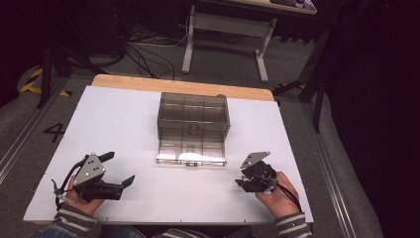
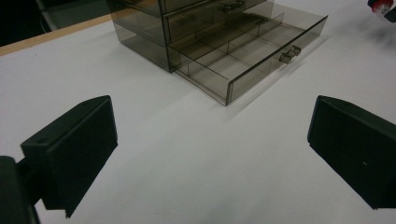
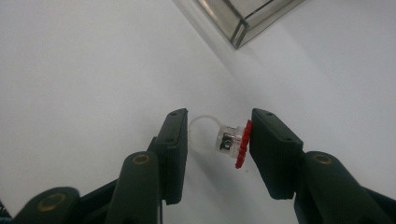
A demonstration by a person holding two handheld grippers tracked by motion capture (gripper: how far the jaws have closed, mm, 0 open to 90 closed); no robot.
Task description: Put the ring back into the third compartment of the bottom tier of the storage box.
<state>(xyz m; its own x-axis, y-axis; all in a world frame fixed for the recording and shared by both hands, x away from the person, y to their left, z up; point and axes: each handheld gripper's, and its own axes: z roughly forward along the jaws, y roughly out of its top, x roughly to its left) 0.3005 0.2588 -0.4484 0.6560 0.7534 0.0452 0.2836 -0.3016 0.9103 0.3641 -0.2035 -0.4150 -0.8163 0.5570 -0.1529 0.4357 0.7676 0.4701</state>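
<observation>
The right gripper (image 3: 218, 140) holds a small clear plastic piece with a red toothed wheel and a thin white loop (image 3: 229, 140) between its two black jaws, low in the middle of the right gripper view. The piece lies crosswise in the grip: its long axis runs from one jaw to the other, the red wheel pressed flat against the jaw on the right of that view and the white loop arching over to touch the jaw on the left. The jaws stand at a middling width, closed on it. In the high view this gripper (image 1: 246, 184) sits at the lower right of the white table (image 1: 119, 124), in the person's hand, jaws turned toward the left of the frame.

Near the centre of the table stands a smoky clear plastic drawer cabinet (image 1: 193, 115), its bottom drawer (image 1: 190, 151) pulled out toward the person, divided into compartments. A corner of that drawer shows at the top of the right gripper view, just beyond the held piece, with bare table between.

The left gripper (image 1: 119, 171) rests at the lower left of the high view, jaws spread wide with nothing between them, well apart from the cabinet.
</observation>
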